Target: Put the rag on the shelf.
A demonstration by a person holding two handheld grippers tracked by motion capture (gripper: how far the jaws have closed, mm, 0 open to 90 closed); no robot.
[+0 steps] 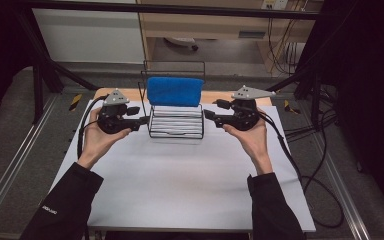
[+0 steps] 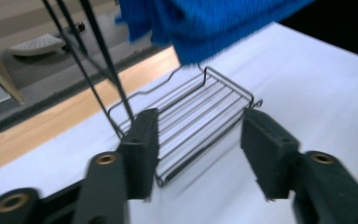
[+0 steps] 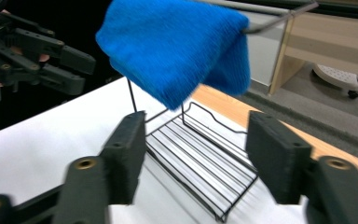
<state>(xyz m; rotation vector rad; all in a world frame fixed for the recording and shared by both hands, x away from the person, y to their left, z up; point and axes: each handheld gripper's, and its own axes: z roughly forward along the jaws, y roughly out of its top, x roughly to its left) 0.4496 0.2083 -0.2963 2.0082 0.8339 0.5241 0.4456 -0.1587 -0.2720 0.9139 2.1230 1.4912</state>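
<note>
A soft, light blue towel (image 1: 174,91) is hanging over the top bar of the wire rack (image 1: 176,131), likely best pinched at its lower hem, while the left gripper (image 1: 141,115) and right gripper (image 1: 209,110) are flanking the rack, jaws spread.

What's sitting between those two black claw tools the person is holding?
In the high view, a black wire rack stands between the left gripper and right gripper, with a blue towel draped over its top bar. Both grippers are open, not touching it.
</note>
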